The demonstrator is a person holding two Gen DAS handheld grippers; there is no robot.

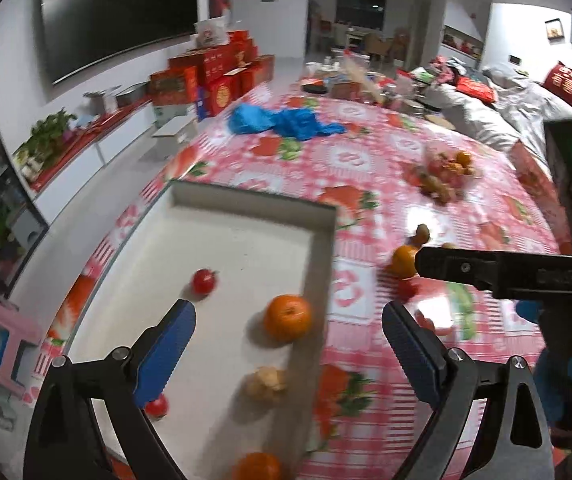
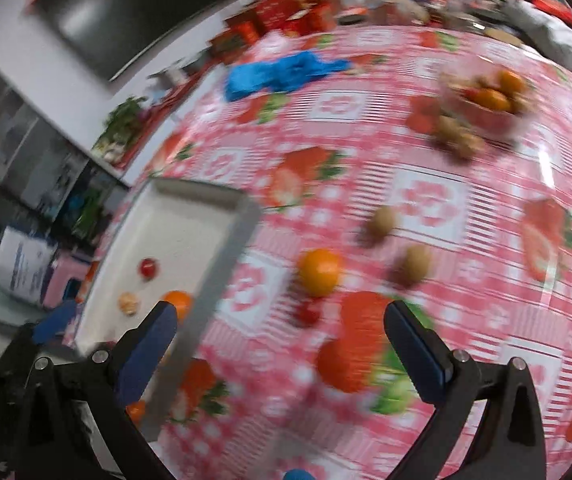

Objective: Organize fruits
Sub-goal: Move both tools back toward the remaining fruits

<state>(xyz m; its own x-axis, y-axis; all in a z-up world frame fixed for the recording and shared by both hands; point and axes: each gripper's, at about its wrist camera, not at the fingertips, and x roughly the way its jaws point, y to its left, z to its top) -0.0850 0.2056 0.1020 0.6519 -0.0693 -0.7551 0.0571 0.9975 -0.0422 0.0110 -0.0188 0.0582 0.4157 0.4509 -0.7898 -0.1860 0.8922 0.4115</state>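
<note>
Both tongs (image 1: 289,334) (image 2: 280,334) hanging apart, empty; risking nudging loose orange (image 2: 320,272) rolling off table (image 2: 446,200) on approach.

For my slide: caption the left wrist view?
Open left tongs hover over a white tray holding oranges and small red fruits.

- Our left gripper (image 1: 289,334) hangs with jaws spread wide, blue pads (image 1: 165,344) at 7 and 5 o'clock of its view, nothing between them.
- Our right gripper (image 2: 279,332) is spread just as wide, gripping nothing.
- In the left view, the right gripper's black finger reaches in from 3 o'clock.
</note>
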